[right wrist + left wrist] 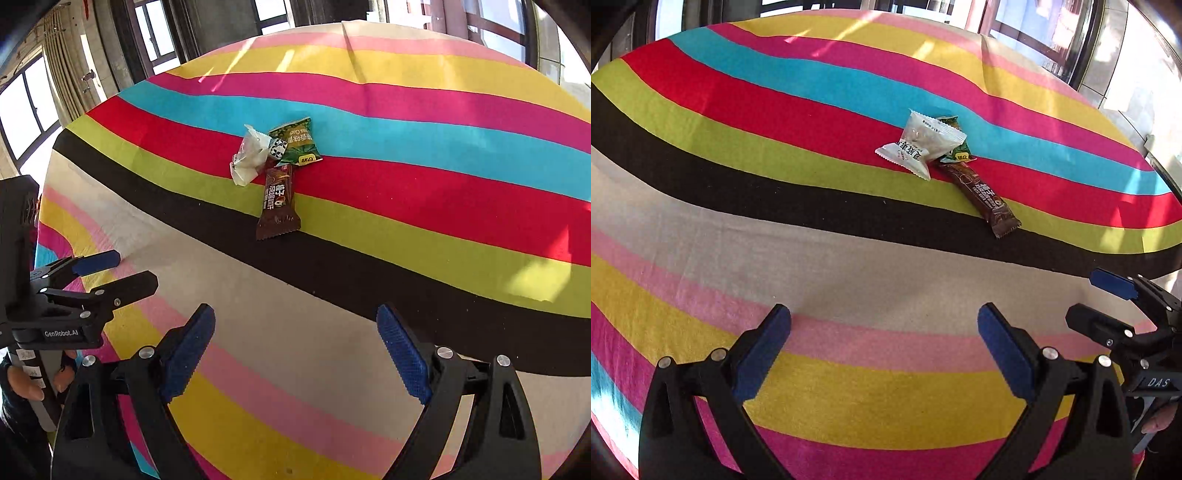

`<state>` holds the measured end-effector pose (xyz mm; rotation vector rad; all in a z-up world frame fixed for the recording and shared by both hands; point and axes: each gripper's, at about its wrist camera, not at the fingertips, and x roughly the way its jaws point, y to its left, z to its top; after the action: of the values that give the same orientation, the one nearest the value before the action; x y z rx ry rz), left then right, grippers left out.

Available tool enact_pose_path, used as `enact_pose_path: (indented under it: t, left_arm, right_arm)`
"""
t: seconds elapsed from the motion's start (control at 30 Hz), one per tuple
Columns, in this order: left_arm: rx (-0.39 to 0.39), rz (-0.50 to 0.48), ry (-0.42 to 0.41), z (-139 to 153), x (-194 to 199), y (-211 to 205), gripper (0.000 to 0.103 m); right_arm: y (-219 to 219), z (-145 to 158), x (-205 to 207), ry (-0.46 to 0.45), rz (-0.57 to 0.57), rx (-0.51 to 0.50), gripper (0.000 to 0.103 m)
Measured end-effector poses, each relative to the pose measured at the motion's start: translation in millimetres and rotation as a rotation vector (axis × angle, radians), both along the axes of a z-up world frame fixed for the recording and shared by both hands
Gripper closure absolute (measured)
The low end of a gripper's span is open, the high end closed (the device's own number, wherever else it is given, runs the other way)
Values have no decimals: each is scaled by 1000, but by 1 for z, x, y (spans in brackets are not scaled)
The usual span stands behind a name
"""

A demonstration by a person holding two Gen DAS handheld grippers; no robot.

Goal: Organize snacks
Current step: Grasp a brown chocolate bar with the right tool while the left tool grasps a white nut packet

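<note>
Three snacks lie in a small pile on the striped tablecloth: a white packet (pixel 921 146) (pixel 249 157), a green packet (pixel 955 147) (pixel 297 142) partly under it, and a brown bar (pixel 982 195) (pixel 279 201) pointing toward me. My left gripper (pixel 884 321) is open and empty, well short of the pile; it also shows at the left of the right wrist view (pixel 125 269). My right gripper (pixel 295 321) is open and empty, also short of the pile; it shows at the right edge of the left wrist view (pixel 1097 299).
The round table is covered by a cloth (pixel 812 266) (pixel 406 236) with bright coloured stripes. Windows and a wall (pixel 55 92) stand behind the table's far edge. A hand (pixel 26 384) holds the left gripper's handle.
</note>
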<state>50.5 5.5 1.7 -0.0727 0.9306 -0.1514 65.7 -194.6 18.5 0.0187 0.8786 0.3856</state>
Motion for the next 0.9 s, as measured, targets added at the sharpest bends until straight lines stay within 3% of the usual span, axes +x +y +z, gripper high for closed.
enact_pose_path:
  t: [0.1,0.2,0.33,0.4,0.43,0.47,0.73,0.9]
  left_arm:
    - [33,-2,7,-2,0,-5,2]
    - [49,-4,11,-3,2,-6,2]
    - [39,-3,9,-3,1,-4,2]
    - [36,-3,8,-4,1,-4,2]
    - [37,-3,8,-4,1,-4,2]
    - [39,-4,9,-4,1,-4,2]
    - [61,-6,15,-4,2,-7,2]
    - [127,-12,31,-6,3,-16,2]
  right_arm:
    - [19,2,32,7,10,-3,16]
    - [45,-2,60,13,39,-68,19]
    - [67,-6,85,15,72,-152,30]
    - [69,-3,85,1,92,-156,53]
    - [68,-1,83,-2,84,-167,77]
    - [65,0,79,-4,77,-171,79]
    - [-14,-2,12,5,-45,-119,79]
    - [-47,-5,-14,7,-83,-109,79]
